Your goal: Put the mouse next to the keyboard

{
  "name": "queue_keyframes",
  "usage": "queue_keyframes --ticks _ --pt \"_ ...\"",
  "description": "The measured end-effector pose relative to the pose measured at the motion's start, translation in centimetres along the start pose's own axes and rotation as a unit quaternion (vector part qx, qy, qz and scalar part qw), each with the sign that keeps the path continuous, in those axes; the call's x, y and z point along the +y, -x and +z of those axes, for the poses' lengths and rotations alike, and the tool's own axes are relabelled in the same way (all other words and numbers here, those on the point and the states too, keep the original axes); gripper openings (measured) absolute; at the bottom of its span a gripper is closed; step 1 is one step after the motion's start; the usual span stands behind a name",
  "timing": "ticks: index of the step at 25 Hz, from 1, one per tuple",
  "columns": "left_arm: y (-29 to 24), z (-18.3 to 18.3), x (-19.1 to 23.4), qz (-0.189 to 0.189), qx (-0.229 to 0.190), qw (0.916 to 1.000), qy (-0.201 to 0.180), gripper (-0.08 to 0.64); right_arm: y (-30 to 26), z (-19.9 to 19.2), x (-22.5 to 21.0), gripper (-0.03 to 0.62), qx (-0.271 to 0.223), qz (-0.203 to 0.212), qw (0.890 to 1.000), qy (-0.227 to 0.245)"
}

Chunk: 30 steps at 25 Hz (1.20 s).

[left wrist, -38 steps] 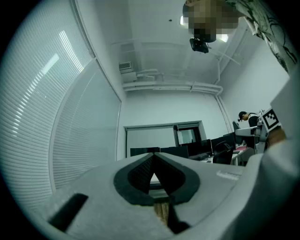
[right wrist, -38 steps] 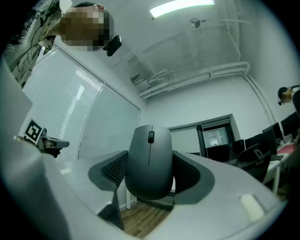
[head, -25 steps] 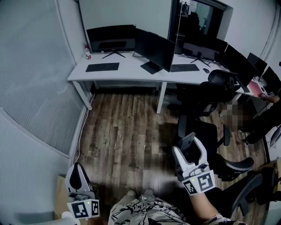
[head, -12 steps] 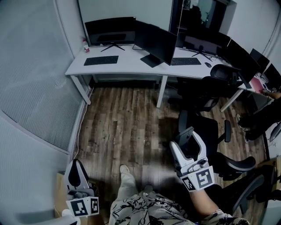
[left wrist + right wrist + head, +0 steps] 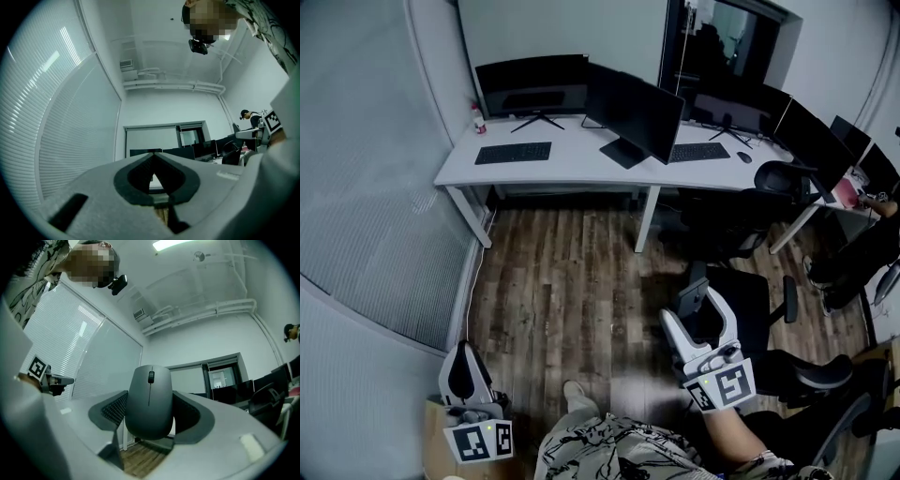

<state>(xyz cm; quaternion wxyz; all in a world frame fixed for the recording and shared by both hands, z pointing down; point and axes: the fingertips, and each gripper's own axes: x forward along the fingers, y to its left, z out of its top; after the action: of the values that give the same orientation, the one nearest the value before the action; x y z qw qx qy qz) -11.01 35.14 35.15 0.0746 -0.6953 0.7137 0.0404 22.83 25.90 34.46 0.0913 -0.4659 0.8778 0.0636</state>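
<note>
While right gripper (image 5: 694, 310) clamps mouse (image 5: 149, 401), desk (image 5: 572, 161) sits lower than before.

The mouse (image 5: 149, 401) is matte dark grey with a black scroll wheel (image 5: 150, 377). The right gripper (image 5: 698, 319) is white to light grey with black ribbed pads (image 5: 112, 409), and the left gripper (image 5: 467, 370) has the same white shell and black lining. Each gripper's cube (image 5: 722, 386) bears black-and-white square markers. The table (image 5: 572, 159) is white. The keyboard (image 5: 513, 152) on it is black, as are the monitors (image 5: 530, 82) and the chairs (image 5: 741, 300). The floor (image 5: 572, 281) is brown wood planking, streaked dark and light. The person's shirt (image 5: 609, 455) is white with a black scribbled pattern. The pale blinds (image 5: 366, 187) show fine horizontal stripes.
</note>
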Motion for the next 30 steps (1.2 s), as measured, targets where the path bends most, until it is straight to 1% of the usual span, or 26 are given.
queue_keyframes --ticks 11,19,25,30 --pt "-8.1 -1.3 6.2 -0.011 0.0 0.9999 0.007 -0.006 -9.0 -1.3 0.3 0.299 0.0 -0.017 1.0 0.0" --pt "-13.3 -2.4 10.3 -0.033 -0.001 0.9994 0.011 -0.006 -14.0 -1.9 0.7 0.299 -0.003 -0.047 0.999 0.005" --pt "-16.7 -3.9 11.8 -0.049 0.011 0.9986 0.016 -0.006 -16.5 -2.9 0.9 0.299 0.008 -0.058 0.998 -0.001" --pt "-19.4 -4.5 12.7 -0.046 0.015 0.9986 0.02 -0.006 -19.4 -4.1 0.2 0.299 0.015 -0.058 0.998 -0.001"
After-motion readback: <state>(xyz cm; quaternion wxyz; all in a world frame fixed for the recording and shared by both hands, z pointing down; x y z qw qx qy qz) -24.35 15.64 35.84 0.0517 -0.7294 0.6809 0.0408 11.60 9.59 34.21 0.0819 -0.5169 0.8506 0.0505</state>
